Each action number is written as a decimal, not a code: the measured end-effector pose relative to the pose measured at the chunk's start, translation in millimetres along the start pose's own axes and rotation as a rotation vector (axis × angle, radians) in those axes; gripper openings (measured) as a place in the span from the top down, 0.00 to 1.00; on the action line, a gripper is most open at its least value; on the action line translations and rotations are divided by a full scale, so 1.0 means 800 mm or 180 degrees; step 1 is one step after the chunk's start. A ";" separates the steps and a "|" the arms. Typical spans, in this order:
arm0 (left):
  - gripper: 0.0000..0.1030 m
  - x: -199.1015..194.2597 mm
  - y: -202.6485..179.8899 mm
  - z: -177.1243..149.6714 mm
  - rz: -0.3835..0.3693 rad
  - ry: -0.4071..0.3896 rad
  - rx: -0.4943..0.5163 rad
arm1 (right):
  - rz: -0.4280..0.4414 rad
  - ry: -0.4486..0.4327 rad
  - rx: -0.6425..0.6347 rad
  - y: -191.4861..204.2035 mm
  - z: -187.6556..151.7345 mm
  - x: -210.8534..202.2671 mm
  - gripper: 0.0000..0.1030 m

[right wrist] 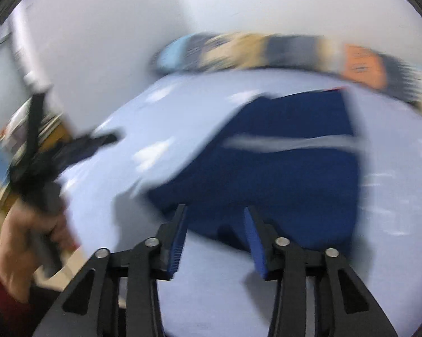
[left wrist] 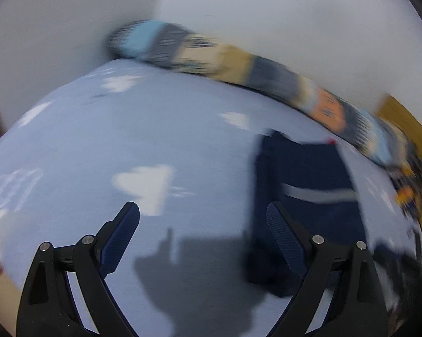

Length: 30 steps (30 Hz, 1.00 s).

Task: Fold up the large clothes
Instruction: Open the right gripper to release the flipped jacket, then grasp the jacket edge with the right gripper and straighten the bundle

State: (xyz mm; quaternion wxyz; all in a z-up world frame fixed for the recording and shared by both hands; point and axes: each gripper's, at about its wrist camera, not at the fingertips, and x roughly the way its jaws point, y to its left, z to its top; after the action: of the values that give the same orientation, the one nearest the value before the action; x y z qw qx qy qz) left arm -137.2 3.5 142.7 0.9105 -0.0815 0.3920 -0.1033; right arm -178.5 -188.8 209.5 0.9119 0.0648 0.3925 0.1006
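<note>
Late stage of the fold, as we judge it. The navy garment lies on the pale blue bedsheet as a compact, roughly rectangular bundle, well short of a spread-out piece of clothing; its edges look doubled over, though motion blur hides the layers. We see a single grey stripe crossing it from side to side and a small red detail at its far edge. It rests toward the far side of the bed, near the patterned bolster along the wall, apart from it.

Neither claw grips anything. The left gripper stands wide apart over bare sheet, the garment just beside its right finger. The right gripper is partly spread, its pads clear of the cloth, hovering at the bundle's near edge. A hand carries the left tool at the picture's edge.

What remains, we judge, is at most a last fold or smoothing.
</note>
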 end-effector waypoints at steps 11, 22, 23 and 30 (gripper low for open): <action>0.09 0.105 -0.110 -0.075 0.0071 0.0831 0.1029 | -0.0487 0.0301 0.0130 -0.091 -0.038 0.032 0.85; 0.04 0.070 -0.108 -0.027 -0.0322 0.0158 0.0561 | 0.0200 0.0289 0.0585 -0.138 -0.004 0.022 0.80; 0.04 0.070 -0.111 -0.023 -0.0330 0.0087 0.0552 | 0.0177 0.0216 0.0597 -0.142 0.012 0.016 0.79; 0.04 0.139 -0.136 -0.012 -0.0068 0.0400 0.0466 | -0.0244 0.0230 0.0555 -0.175 0.132 0.072 0.78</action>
State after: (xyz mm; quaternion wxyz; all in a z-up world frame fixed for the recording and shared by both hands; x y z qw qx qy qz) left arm -83.1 -130.1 83.5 0.8865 -0.0123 0.4389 -0.1462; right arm -44.6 -315.2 213.7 0.8913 0.1251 0.4345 0.0333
